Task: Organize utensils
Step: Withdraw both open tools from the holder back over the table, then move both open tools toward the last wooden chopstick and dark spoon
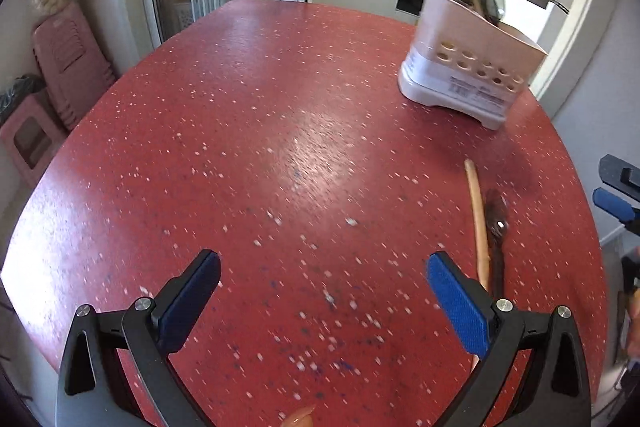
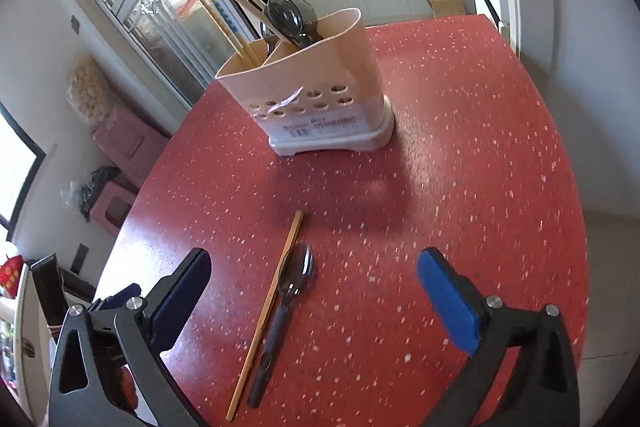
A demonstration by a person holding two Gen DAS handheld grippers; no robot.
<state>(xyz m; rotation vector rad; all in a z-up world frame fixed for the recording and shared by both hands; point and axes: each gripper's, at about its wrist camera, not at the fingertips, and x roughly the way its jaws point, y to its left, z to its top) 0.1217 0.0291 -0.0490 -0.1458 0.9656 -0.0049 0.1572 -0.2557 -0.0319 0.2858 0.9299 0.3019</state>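
From the left wrist view, the left hand-held gripper is hovering over a red speckled counter with its blue-padded fingers spread wide and nothing between them. To the near right, a wooden chopstick and a dark spoon are lying side by side on the counter, just beyond the right finger; their near ends are passing behind that finger and are hidden. At the far right a pale utensil holder is standing upright, already carrying chopsticks and dark spoons, so it appears to be where the loose pieces belong. At the right edge, part of the other hand-held gripper is showing, cut off by the frame. A blurred orange shape at the bottom edge is too unclear to name.

From the right wrist view, the right hand-held gripper is also gaping open and empty, and it is facing the chopstick and the spoon, which are lying touching or nearly so in the near middle, bowl end pointing away. This looks like a line-up for picking one of them. The utensil holder is standing farther off in the middle of the counter, well apart from the loose pair. Its inner dividers are mostly hidden by its wall, so which compartment holds what is only partly readable.
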